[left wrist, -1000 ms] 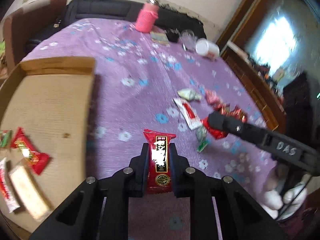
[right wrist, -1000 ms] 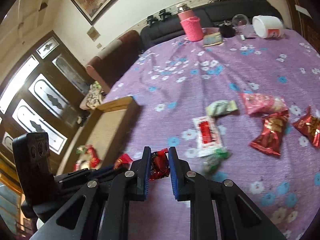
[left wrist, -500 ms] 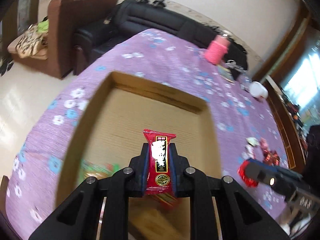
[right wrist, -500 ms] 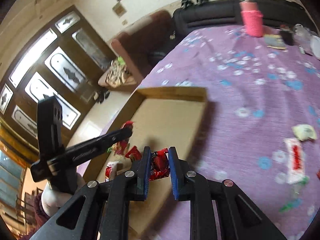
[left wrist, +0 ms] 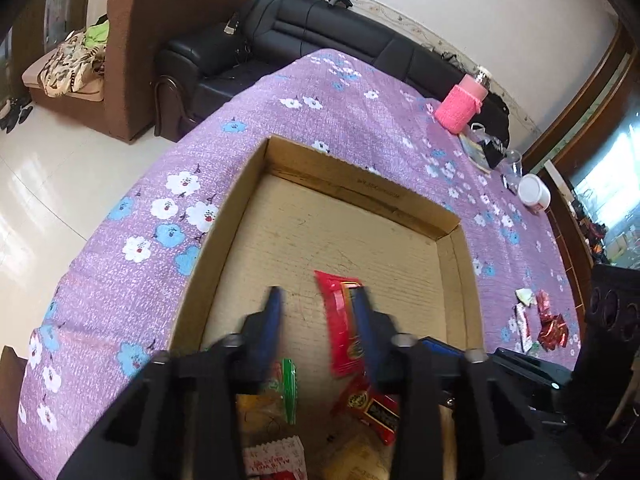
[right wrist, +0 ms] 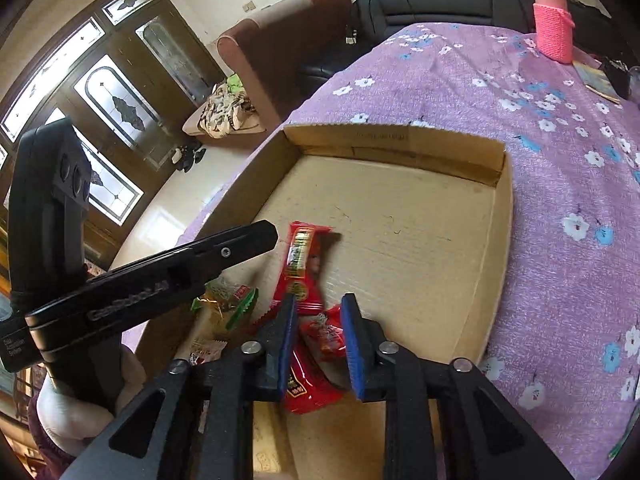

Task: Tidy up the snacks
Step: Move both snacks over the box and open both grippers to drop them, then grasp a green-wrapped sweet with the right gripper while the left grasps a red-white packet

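A shallow cardboard tray point(left wrist: 362, 184) point(right wrist: 400, 146) lies on the purple flowered cloth. My left gripper point(left wrist: 316, 316) is open over the tray; a long red snack bar point(left wrist: 340, 320) point(right wrist: 300, 268) has dropped free beside its right finger. My right gripper point(right wrist: 318, 324) is open over the tray's near end; a small red wrapped candy point(right wrist: 326, 340) lies between its fingers on other red packets. Several snacks lie at the tray's near end point(left wrist: 372, 404). The left gripper's body also shows in the right wrist view point(right wrist: 160, 280).
Several loose snacks point(left wrist: 548, 324) lie on the cloth right of the tray. A pink-sleeved bottle point(left wrist: 460, 108) point(right wrist: 554, 28), a glass and a white jar point(left wrist: 534, 198) stand at the far end. A black sofa point(left wrist: 340, 40) and brown armchair point(left wrist: 132, 40) stand beyond.
Both grippers have opened over the tray. The red bar has left the left gripper and the red candy has left the right gripper.
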